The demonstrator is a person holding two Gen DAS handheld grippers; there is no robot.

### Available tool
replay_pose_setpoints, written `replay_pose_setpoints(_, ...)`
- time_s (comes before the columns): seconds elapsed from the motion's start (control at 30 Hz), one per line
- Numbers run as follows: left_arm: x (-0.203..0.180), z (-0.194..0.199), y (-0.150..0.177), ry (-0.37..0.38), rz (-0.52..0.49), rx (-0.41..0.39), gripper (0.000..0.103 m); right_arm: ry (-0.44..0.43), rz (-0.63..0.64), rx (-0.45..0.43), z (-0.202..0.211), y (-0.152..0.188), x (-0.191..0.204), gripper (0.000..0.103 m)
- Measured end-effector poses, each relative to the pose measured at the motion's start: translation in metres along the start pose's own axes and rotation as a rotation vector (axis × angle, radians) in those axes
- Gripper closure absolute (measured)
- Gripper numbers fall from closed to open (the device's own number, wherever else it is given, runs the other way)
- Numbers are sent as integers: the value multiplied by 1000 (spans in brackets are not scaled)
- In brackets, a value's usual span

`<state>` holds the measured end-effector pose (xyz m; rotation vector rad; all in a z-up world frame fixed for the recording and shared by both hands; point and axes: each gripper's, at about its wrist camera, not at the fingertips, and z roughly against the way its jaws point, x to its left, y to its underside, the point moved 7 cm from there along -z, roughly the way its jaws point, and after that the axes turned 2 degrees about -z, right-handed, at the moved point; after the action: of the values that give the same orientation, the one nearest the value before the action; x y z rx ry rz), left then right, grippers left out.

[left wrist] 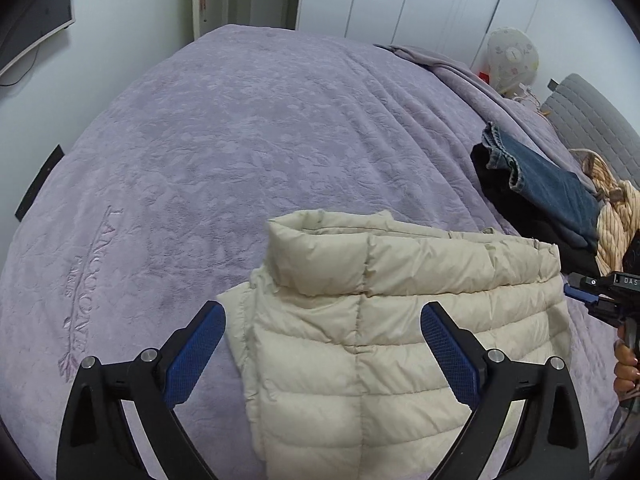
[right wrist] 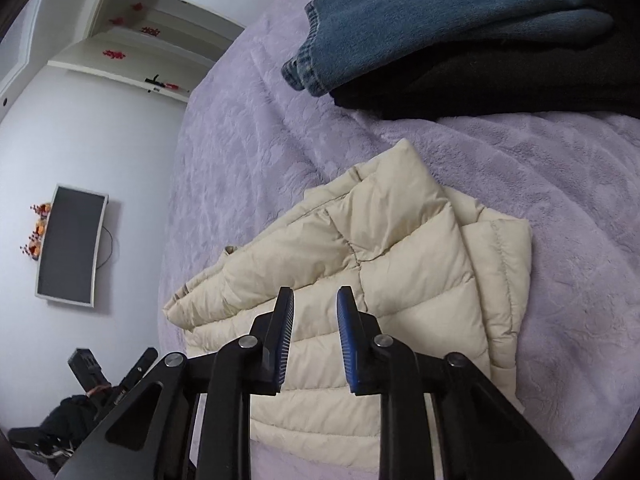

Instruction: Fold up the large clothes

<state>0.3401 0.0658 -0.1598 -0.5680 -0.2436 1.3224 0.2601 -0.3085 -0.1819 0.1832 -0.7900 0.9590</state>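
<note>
Left gripper [left wrist: 322, 344] gapes wide and empty above the folded cream puffer jacket [left wrist: 400, 320], right gripper [right wrist: 315, 334] narrowly parted, holding nothing; next, smooth the collar flat.

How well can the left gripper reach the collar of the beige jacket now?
Probably yes. The left gripper is open above the beige jacket, holding nothing, and the collar lies just ahead with nothing over it.

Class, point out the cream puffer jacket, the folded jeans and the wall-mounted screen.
cream puffer jacket [left wrist: 360, 340]: left wrist view, quilted back panel.
folded jeans [right wrist: 420, 12]: right wrist view, denim leg.
wall-mounted screen [right wrist: 70, 246]: right wrist view, dark panel.
</note>
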Motion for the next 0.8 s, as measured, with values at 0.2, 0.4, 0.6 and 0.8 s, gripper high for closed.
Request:
replay_pose_setpoints(0.2, -27, -56, -16, -27, -44, 13, 5, 66, 151, 29, -42, -1, 23, 79)
replay_pose_setpoints(0.4, 3, -120, -9, -94, 19, 77, 5, 171, 148, -5, -75, -28, -20, 84)
replay_pose_setpoints(0.6, 15, -149, -8, -64, 79, 78, 4, 110, 52, -24, -95, -41, -56, 103)
replay_pose_setpoints(0.8, 17, -158, -8, -58, 99, 81, 4, 67, 4, -30, -103, -46, -71, 103)
